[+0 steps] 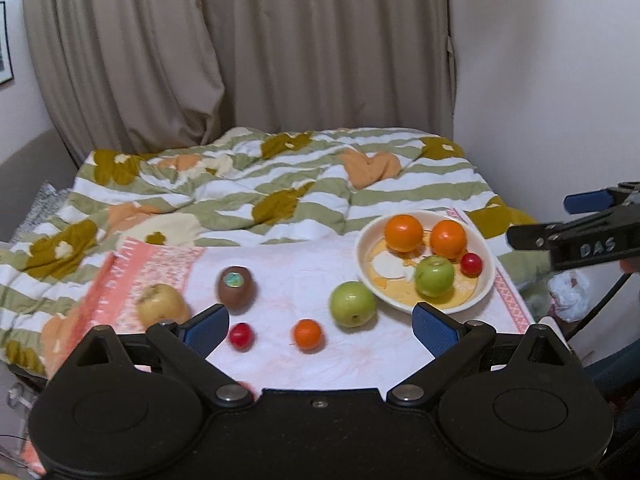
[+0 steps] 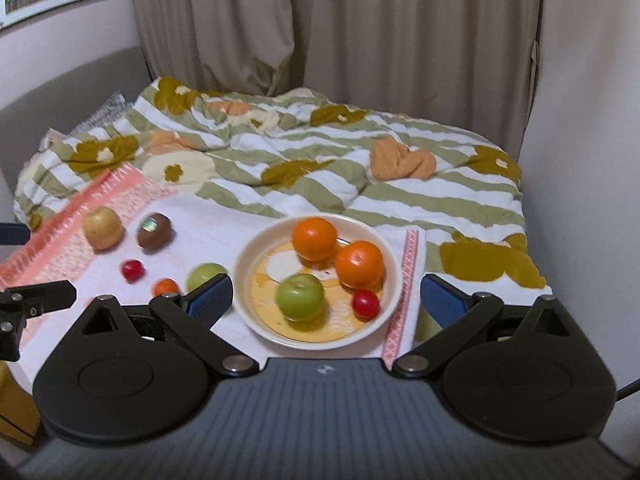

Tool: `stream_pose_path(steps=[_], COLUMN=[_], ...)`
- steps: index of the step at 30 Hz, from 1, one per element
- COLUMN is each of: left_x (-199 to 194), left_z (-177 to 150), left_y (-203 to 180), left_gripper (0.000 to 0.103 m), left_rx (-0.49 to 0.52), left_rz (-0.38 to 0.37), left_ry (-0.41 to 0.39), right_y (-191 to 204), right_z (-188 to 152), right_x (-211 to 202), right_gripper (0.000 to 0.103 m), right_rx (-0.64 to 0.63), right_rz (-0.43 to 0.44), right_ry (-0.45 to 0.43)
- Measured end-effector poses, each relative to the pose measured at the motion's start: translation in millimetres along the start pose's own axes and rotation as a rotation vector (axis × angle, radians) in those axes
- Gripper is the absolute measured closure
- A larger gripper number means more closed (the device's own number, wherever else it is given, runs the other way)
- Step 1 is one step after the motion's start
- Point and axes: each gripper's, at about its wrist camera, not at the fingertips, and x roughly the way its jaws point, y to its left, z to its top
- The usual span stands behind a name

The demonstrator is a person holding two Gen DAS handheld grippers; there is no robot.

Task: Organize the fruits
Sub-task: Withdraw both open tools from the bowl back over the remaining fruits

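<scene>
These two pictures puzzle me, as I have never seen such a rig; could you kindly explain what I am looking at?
A person holds a two-finger gripper in each hand; a fisheye camera on each looks along its blue-padded fingers. One picture is from the left gripper, the other from the right gripper. Both are open and hold nothing. On a white cloth over a bed, a plate holds two oranges, a green apple and a small red fruit. Loose on the cloth lie another green apple, a small orange, a red fruit, a brown fruit and a yellowish one.
</scene>
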Motion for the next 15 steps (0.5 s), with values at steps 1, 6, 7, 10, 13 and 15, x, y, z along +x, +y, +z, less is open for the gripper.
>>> stream_pose_path(steps=[1,6,7,10,13,15], left_x=[-6,-26,-29,-35,-37,-36], left_z=[-1,-10,-12,-18,-23,-25], left_y=[5,37,43,67,93,112], left_gripper=[0.003,0.003,0.003,0.003,0.003,0.003], left_rx=[0.000,-0.042,-0.050,-0.062,-0.067,-0.071], left_rz=[0.016,0.038,0.041,0.047,0.058,0.055], left_ry=[-0.004,-0.028,-0.030,-0.052,-0.064,-0.063], right_y=[3,26,33,52,74,90], right_z=[1,8,9,11,11,11], right_x=[-5,-23,-25,-29,-29,-27], right_gripper=[0.000,0.000,0.000,0.000,0.000,0.000], right_rx=[0.006,0.019,0.021,0.021,0.024,0.029], right_rz=[0.005,0.009,0.010,0.011,0.007,0.013], right_ry=[-0.006,-0.026,-0.029,-0.033,-0.033,-0.037])
